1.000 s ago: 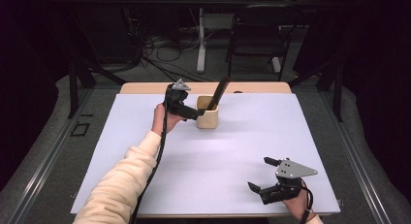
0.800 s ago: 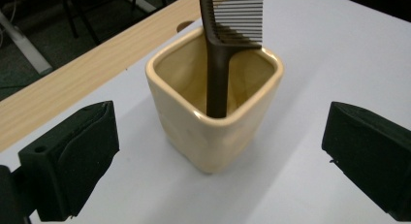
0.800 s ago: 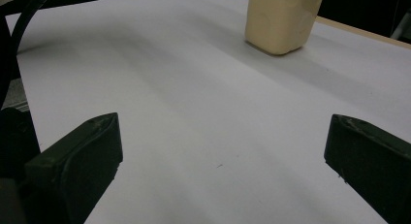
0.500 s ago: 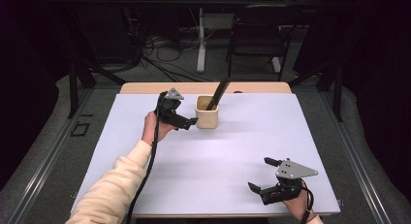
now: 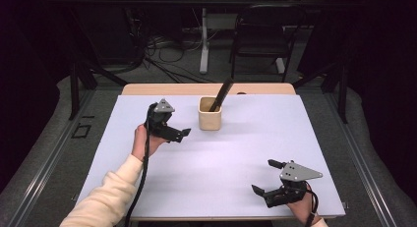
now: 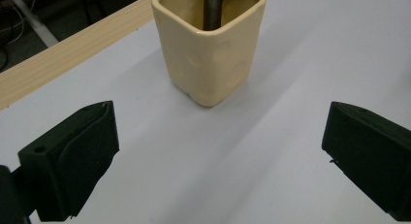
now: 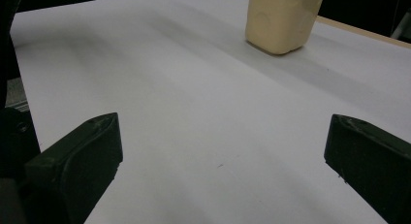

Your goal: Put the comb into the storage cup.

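A cream square cup (image 5: 209, 114) stands at the back middle of the white table cover (image 5: 221, 153), with a dark tool (image 5: 222, 92) leaning out of it to the right. My left gripper (image 5: 178, 133) hovers just left of the cup, open and holding nothing. In the left gripper view the cup (image 6: 211, 49) and the tool (image 6: 213, 8) sit ahead of the wide-apart jaws (image 6: 218, 156). My right gripper (image 5: 263, 176) rests near the front right edge, open and holding nothing. In the right gripper view the cup (image 7: 281, 20) is far ahead of the spread jaws (image 7: 223, 170).
A strip of bare wooden tabletop (image 5: 206, 89) runs behind the white cover. Beyond the table are a dark chair (image 5: 260, 35), a white stand leg (image 5: 204, 40) and floor cables (image 5: 162, 50). Black frame legs (image 5: 74, 84) stand at the left.
My left gripper has drawn back from beside the cup, moving left and toward the person. The right gripper has stayed put.
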`<state>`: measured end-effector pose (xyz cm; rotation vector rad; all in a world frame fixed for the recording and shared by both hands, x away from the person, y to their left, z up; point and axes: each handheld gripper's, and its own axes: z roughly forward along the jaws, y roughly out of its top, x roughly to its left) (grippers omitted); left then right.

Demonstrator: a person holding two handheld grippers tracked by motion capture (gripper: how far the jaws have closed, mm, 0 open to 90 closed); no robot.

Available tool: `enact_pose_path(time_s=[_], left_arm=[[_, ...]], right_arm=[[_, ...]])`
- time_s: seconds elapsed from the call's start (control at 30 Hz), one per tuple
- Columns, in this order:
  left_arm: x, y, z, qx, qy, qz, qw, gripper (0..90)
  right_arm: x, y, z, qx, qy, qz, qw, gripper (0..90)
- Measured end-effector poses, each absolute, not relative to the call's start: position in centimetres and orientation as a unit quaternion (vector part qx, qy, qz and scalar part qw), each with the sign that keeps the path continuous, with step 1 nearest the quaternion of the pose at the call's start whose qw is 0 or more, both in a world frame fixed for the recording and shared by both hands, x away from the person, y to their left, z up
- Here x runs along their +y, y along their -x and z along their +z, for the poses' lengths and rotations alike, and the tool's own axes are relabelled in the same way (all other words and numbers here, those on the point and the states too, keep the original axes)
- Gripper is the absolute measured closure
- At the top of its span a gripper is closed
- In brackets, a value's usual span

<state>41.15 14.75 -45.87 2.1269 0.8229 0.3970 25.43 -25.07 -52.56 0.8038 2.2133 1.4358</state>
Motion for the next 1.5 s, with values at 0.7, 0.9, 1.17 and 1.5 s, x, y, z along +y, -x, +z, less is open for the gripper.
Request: enact_pose_path(time_s=[0.7,0.9,1.17,1.5], left_arm=[[17.9,-36.4,-48.4,0.350,-0.827,0.161,0.409,0.0],[18.3,-35.1,-49.1,0.353,-0.824,0.161,0.414,0.0],[19.0,-33.2,-49.8,0.353,-0.821,0.167,0.417,0.0],[20.3,-31.1,-50.5,0.358,-0.815,0.168,0.424,0.0]], right_arm=[[-25.0,-25.4,-52.6,0.788,-0.287,0.510,0.190,0.0],[-25.0,-25.4,-52.6,0.789,-0.288,0.509,0.189,0.0],[-25.0,-25.4,-52.6,0.788,-0.288,0.510,0.189,0.0],[-25.0,-25.5,-52.6,0.789,-0.288,0.508,0.189,0.0]])
